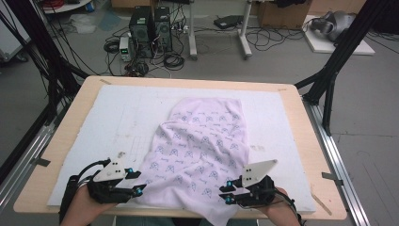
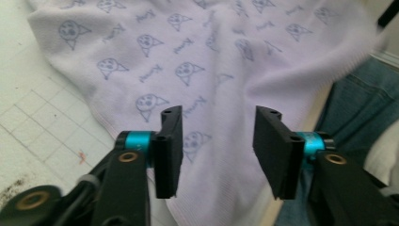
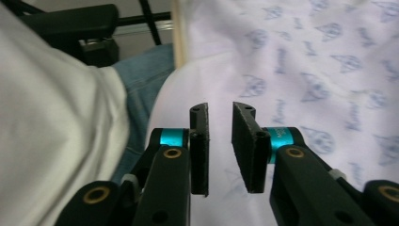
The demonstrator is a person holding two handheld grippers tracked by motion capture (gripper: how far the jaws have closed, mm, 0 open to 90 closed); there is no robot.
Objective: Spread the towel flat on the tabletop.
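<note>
Left hand-held gripper [image 1: 139, 182] hovering at the near left corner of the cloth [image 1: 202, 150], jaws standing well apart with nothing pinched between them; in the left gripper view [image 2: 217, 150], printed fabric lying beyond the gap, untouched by the pads. Right hand-held gripper [image 1: 225, 192] hovering at the near right part of the cloth, jaws parted by a narrower gap (nothing clamped there either); in the right gripper view [image 3: 220, 148], the fabric showing through the slot between the pads.

Cloth, white with a pale blue cat-face print, lying spread over the white mat [image 1: 94, 127] on the bench [image 1: 61, 141], reaching from near the far middle down to the near edge, widening toward the person. Near hem spilling slightly over the bench's front edge between the two grippers. Fabric rumpled in soft folds, not flat. Blue jeans [image 2: 362, 99] showing just beyond the near edge. Computer towers [image 1: 150, 30] standing on the floor far behind the bench.
</note>
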